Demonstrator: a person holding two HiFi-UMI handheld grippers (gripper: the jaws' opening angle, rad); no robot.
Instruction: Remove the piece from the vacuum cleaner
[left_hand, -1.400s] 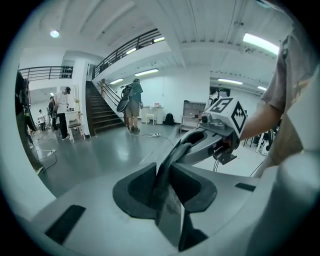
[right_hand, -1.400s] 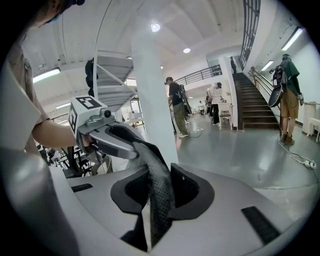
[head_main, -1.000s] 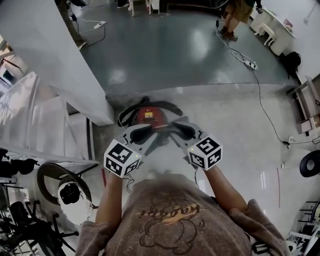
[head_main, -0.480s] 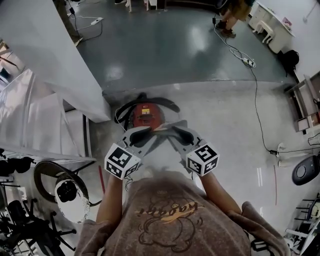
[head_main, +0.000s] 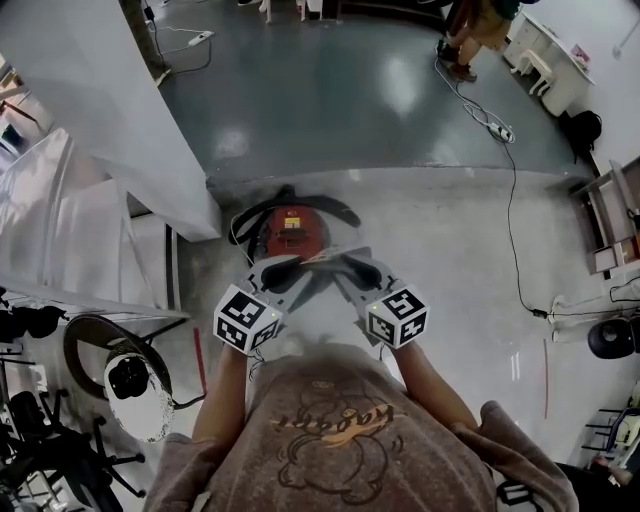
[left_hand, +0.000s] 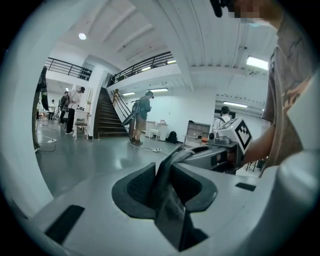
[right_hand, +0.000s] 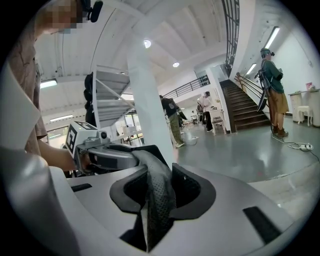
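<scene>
A round red vacuum cleaner (head_main: 293, 232) with a black hose stands on the floor just beyond my hands. My left gripper (head_main: 283, 268) and right gripper (head_main: 362, 268) point toward each other above it. Each is shut on one end of a dark grey perforated flexible piece (head_main: 322, 260) that spans between them. In the left gripper view the piece (left_hand: 169, 197) is pinched in the left gripper (left_hand: 165, 182), and the right gripper (left_hand: 220, 152) shows beyond. In the right gripper view the right gripper (right_hand: 159, 187) clamps the piece (right_hand: 157, 195), with the left gripper (right_hand: 102, 155) behind.
A white pillar (head_main: 100, 100) rises at the left, close to the vacuum. A cable with a power strip (head_main: 497, 128) runs across the floor at the right. A person (head_main: 475, 25) stands far off. A round stand (head_main: 125, 375) and dark equipment sit at lower left, shelving (head_main: 615, 215) at the right edge.
Both grippers have sunk a little toward the vacuum cleaner, still pinching the dark piece between them. Their jaws have not visibly changed.
</scene>
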